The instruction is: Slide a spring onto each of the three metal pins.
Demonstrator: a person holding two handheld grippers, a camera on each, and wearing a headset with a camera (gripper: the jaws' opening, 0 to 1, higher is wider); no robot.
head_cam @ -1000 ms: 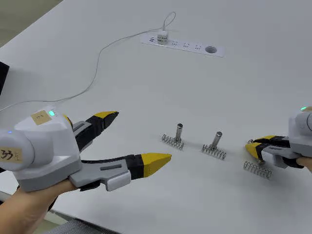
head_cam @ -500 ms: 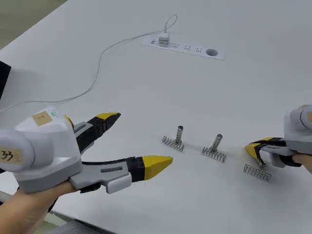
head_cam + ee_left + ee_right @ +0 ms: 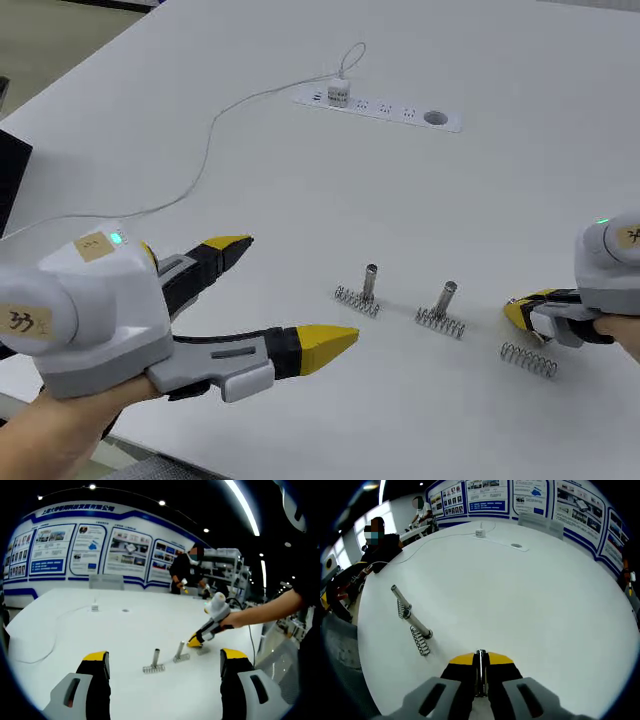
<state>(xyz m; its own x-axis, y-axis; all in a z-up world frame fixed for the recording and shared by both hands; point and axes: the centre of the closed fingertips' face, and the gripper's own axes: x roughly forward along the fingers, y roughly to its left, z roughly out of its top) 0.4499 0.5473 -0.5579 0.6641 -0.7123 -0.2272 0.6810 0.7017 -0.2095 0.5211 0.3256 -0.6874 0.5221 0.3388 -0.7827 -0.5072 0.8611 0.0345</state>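
— Why do the right tongs [image 3: 518,312] sit low beside the loose spring [image 3: 527,360]?
— They're clamped on the third pin [image 3: 480,675], probably to thread it. The left pin [image 3: 370,281] and middle pin [image 3: 447,296] stand upright on the table [image 3: 300,170], both bare.
— And the left tongs [image 3: 282,292]?
— Jaws wide apart, held level at near left.

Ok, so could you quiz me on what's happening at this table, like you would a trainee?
1. True or false: the left gripper is open, with nothing in it.
2. What is the right gripper clamping? A a spring; B a metal pin; C a cable.
3. How many pins stand upright on the table?

Key: 1 true. 2 B. 3 two, the left pin and the right pin.
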